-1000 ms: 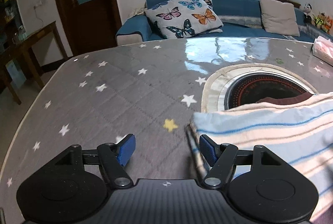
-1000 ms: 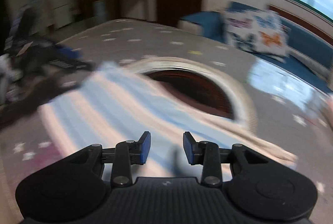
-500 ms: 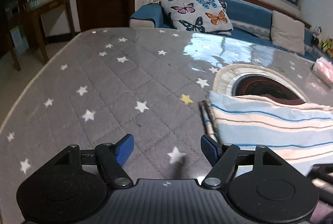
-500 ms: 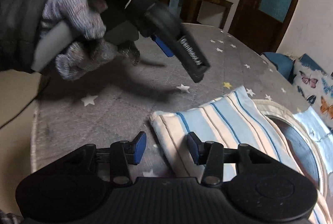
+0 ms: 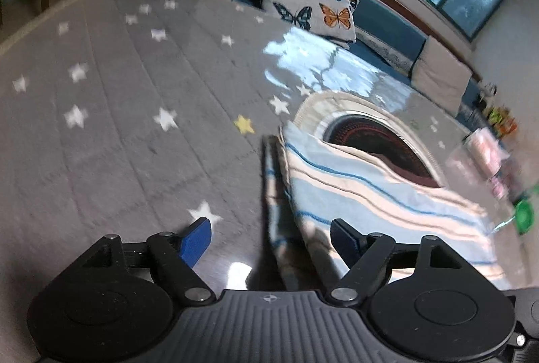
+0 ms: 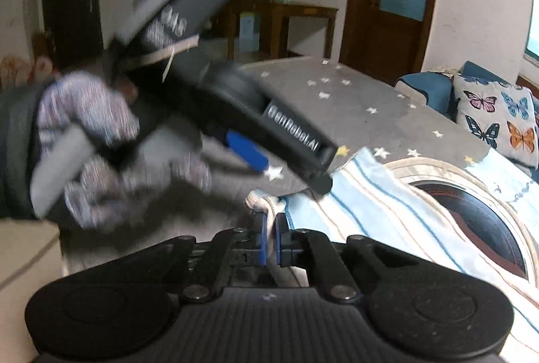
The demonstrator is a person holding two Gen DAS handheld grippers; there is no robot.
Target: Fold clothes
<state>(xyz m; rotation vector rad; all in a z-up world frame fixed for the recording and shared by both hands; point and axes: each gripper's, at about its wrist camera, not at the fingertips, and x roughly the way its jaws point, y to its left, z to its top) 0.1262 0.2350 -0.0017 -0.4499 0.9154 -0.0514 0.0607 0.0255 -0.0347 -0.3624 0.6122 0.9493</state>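
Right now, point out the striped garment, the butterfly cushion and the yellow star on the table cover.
striped garment (image 5: 370, 194): left wrist view, middle of its folded top layer.
butterfly cushion (image 5: 313, 5): left wrist view, centre of its printed face.
yellow star (image 5: 244, 124): left wrist view, the star's middle.

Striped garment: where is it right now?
The striped garment lies on the star-print table cover, right of centre in the left wrist view and draped over the round mat. Its near corner is pinched in the right gripper.

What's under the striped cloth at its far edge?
The striped cloth partly covers a dark round inset with a pale fringed rim in the table; the inset's near part is hidden.
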